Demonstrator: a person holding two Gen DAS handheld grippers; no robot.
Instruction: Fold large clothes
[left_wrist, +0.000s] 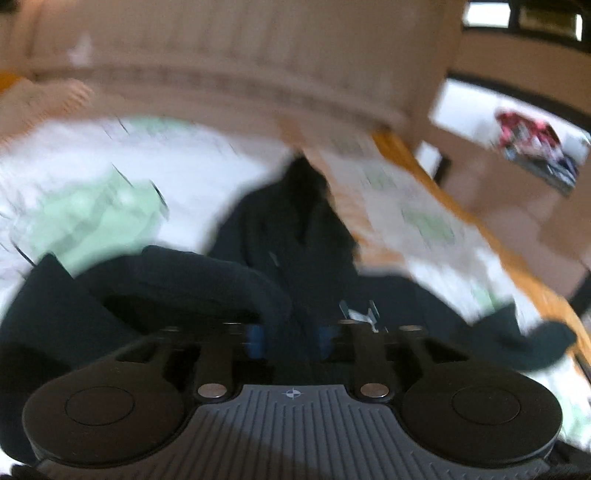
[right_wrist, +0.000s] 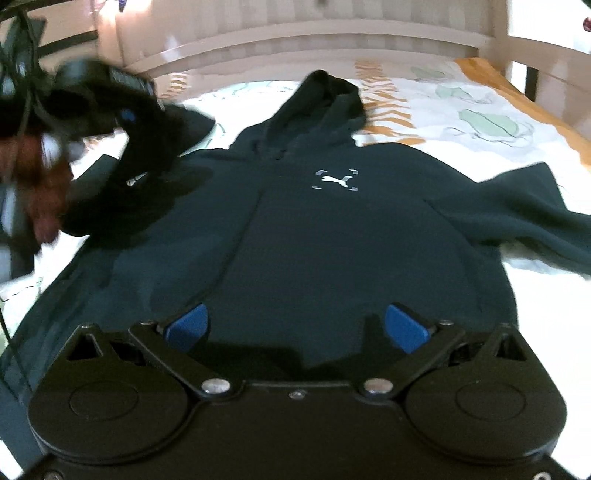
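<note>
The dark navy hooded sweatshirt (right_wrist: 317, 229) with a small white chest logo (right_wrist: 335, 179) lay front-up on a bed dressed in a white sheet (right_wrist: 461, 110) printed with pale green and orange patterns.

Right wrist view: the garment filled the centre of the frame, its hood (right_wrist: 328, 99) pointing toward the beige slatted headboard (right_wrist: 303, 40) at the top. One sleeve (right_wrist: 524, 214) stretched flat toward the right edge. At upper left, the other sleeve (right_wrist: 147, 155) was raised off the bed, bunched around the left gripper (right_wrist: 125, 116), which appeared blurred; one blue pad was visible there. The right gripper (right_wrist: 295, 328) sat at the bottom of the frame over the hem, its blue-padded fingers (right_wrist: 186, 326) spread wide apart and holding nothing.

Left wrist view: heavily blurred. The left gripper (left_wrist: 290, 338) occupied the lower centre, its blue pads (left_wrist: 255, 338) drawn close with dark fabric between them, gripping a fold of the sweatshirt (left_wrist: 288, 229). The hood (left_wrist: 304, 173) showed at mid-frame against the sheet (left_wrist: 92, 177). An orange wooden bed rail (left_wrist: 480, 229) ran diagonally at right.
</note>
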